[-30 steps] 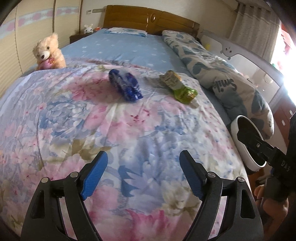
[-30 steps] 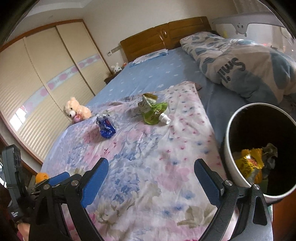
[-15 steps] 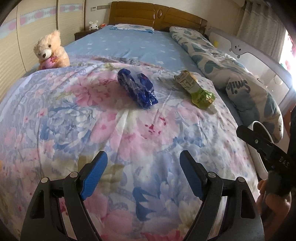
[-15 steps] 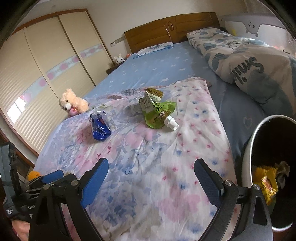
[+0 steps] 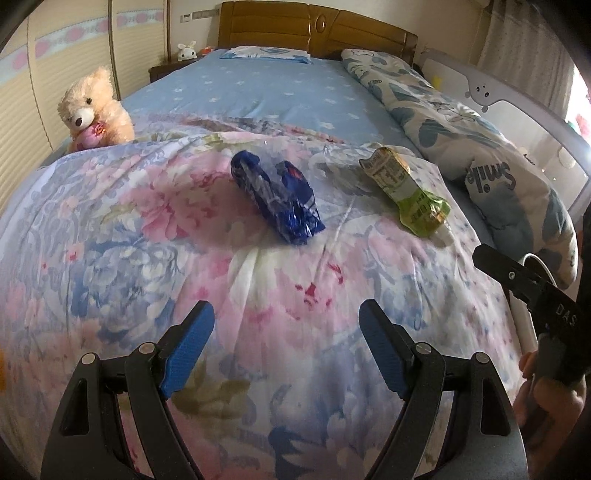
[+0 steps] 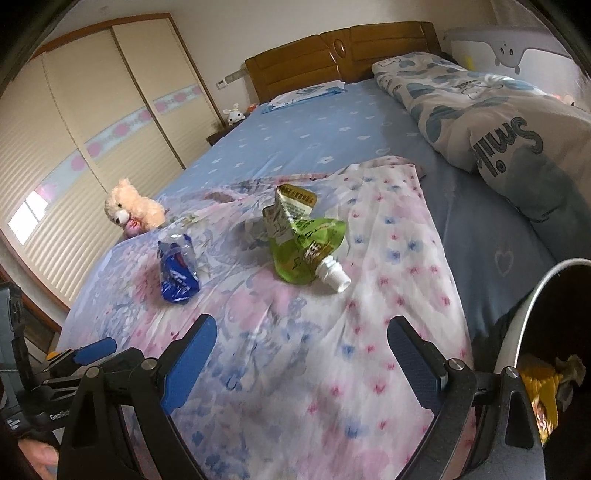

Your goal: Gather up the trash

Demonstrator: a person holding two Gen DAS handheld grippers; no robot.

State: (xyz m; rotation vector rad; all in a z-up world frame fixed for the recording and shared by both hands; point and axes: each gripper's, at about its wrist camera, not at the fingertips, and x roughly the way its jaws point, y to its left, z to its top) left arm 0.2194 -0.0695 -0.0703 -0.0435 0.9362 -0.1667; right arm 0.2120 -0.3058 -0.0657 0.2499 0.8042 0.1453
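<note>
A crumpled blue wrapper (image 5: 280, 199) and a green spouted pouch (image 5: 410, 192) lie on the floral blanket (image 5: 147, 258). My left gripper (image 5: 286, 332) is open and empty, above the blanket short of the blue wrapper. My right gripper (image 6: 303, 350) is open and empty, short of the green pouch (image 6: 303, 240), with the blue wrapper (image 6: 177, 269) to its left. The white bin (image 6: 532, 314) stands at the right edge of the bed with yellow trash (image 6: 543, 387) inside.
A teddy bear (image 5: 92, 110) sits at the blanket's far left. A rolled quilt (image 5: 480, 147) lies along the bed's right side. The wooden headboard (image 5: 317, 26) is at the back, a wardrobe (image 6: 92, 147) to the left. The right gripper's body (image 5: 528, 291) shows at the left view's right edge.
Both grippers have moved forward over the blanket toward the wrapper and pouch, which look larger now. The bin has slid toward the right edge of the right view.
</note>
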